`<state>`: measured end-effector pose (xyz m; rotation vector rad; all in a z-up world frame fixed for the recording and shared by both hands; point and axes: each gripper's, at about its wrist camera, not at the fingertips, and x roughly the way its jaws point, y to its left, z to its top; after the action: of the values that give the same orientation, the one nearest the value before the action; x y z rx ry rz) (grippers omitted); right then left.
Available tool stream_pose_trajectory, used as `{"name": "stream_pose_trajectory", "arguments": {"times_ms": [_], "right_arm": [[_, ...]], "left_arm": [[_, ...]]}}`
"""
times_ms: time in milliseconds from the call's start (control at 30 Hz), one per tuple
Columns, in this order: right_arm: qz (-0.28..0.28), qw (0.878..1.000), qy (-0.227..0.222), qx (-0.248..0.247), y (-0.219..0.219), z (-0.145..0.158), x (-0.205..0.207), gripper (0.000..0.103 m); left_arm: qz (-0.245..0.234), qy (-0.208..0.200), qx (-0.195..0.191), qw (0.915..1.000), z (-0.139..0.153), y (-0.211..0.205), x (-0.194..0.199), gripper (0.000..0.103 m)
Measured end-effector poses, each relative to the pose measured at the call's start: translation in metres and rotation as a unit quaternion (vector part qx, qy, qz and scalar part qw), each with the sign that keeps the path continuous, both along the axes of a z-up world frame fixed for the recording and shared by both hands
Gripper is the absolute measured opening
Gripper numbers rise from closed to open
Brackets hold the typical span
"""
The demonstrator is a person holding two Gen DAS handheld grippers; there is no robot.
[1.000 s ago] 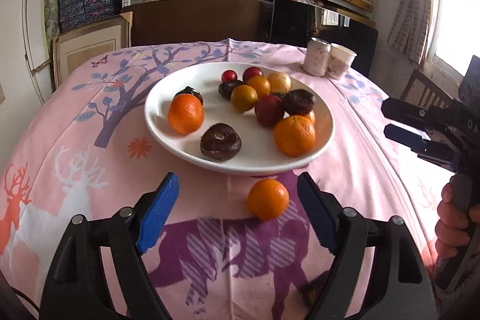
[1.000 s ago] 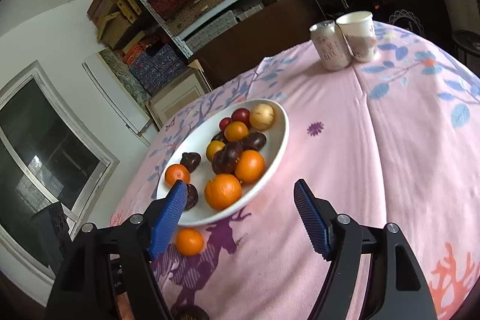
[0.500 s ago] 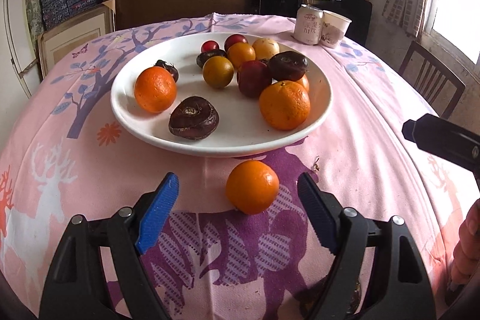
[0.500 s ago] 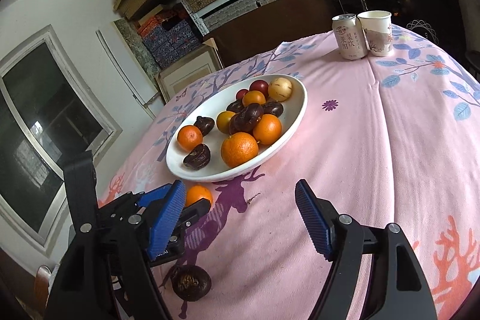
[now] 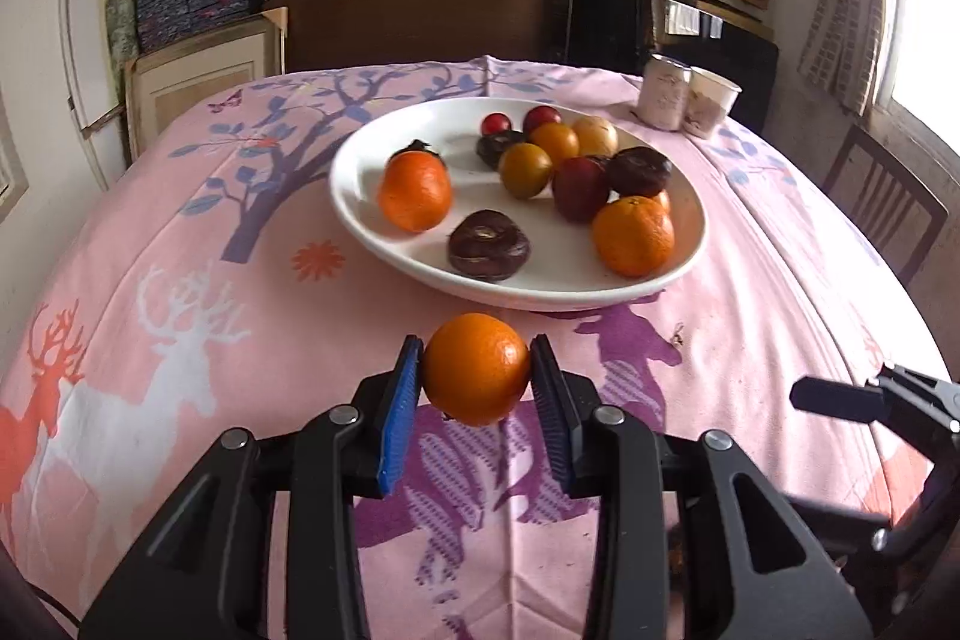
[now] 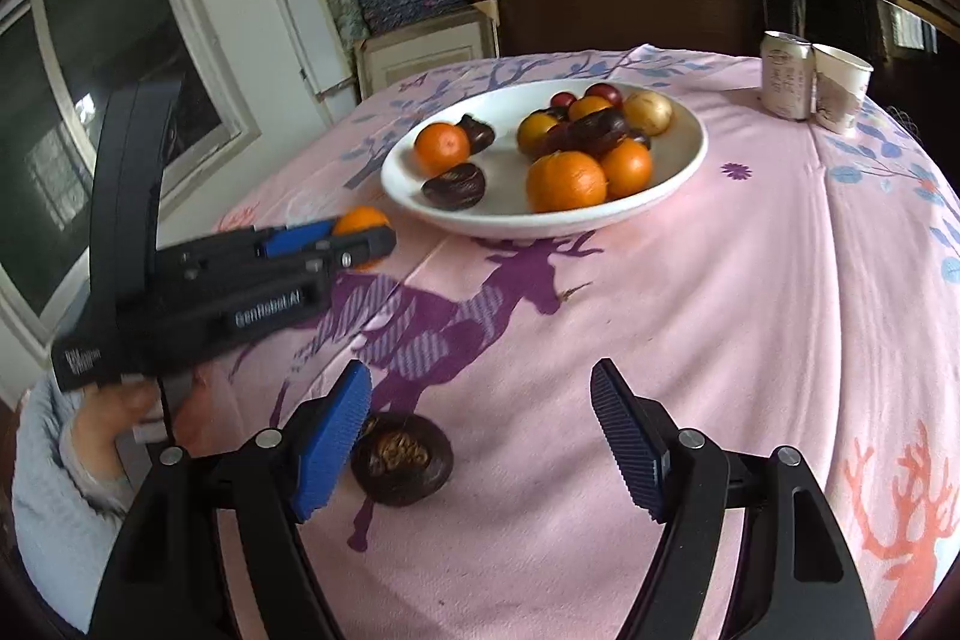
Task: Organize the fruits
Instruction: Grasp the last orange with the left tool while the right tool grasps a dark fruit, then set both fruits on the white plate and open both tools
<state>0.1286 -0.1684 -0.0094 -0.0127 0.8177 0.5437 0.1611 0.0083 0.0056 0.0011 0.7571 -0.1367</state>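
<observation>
My left gripper (image 5: pixel 477 400) is shut on an orange (image 5: pixel 476 369), just in front of the near rim of the white plate (image 5: pixel 354 196). The plate holds several oranges, dark mangosteens and small red and yellow fruits. In the right wrist view the left gripper (image 6: pixel 360 244) shows at the left with the orange (image 6: pixel 360 223) between its blue pads. My right gripper (image 6: pixel 480 436) is open and empty above the tablecloth. A dark mangosteen (image 6: pixel 401 457) lies on the cloth next to its left finger (image 6: pixel 330 439).
A can (image 6: pixel 786 75) and a paper cup (image 6: pixel 840 88) stand at the table's far right. A pink patterned tablecloth (image 6: pixel 720 310) covers the round table. A wooden chair (image 5: pixel 882 202) stands to the right. Shelves with boxes line the back wall.
My left gripper has moved forward and closed on the orange that lay on the cloth. My right gripper has moved nearer the loose mangosteen and stays open.
</observation>
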Motion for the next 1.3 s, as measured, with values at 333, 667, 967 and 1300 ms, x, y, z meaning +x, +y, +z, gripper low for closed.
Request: {"name": "stream_pose_trajectory", "arguments": {"times_ms": [333, 667, 967, 1300], "right_arm": [[0.049, 0.997, 0.0, -0.056, 0.026, -0.01, -0.014, 0.076], [0.044, 0.998, -0.032, -0.042, 0.018, 0.008, -0.017, 0.044], [-0.069, 0.995, -0.066, 0.03, -0.015, 0.074, 0.07, 0.044], [-0.104, 0.985, -0.048, 0.131, -0.028, 0.052, 0.111, 0.069]], "left_arm": [[0.004, 0.013, 0.001, 0.9999, -0.006, 0.002, 0.004, 0.036], [-0.002, -0.017, -0.009, 0.9998, 0.012, 0.0, -0.003, 0.036], [0.012, -0.05, -0.005, 0.9987, 0.058, -0.011, 0.053, 0.036], [0.046, -0.027, -0.059, 0.9968, 0.026, 0.008, 0.09, 0.074]]}}
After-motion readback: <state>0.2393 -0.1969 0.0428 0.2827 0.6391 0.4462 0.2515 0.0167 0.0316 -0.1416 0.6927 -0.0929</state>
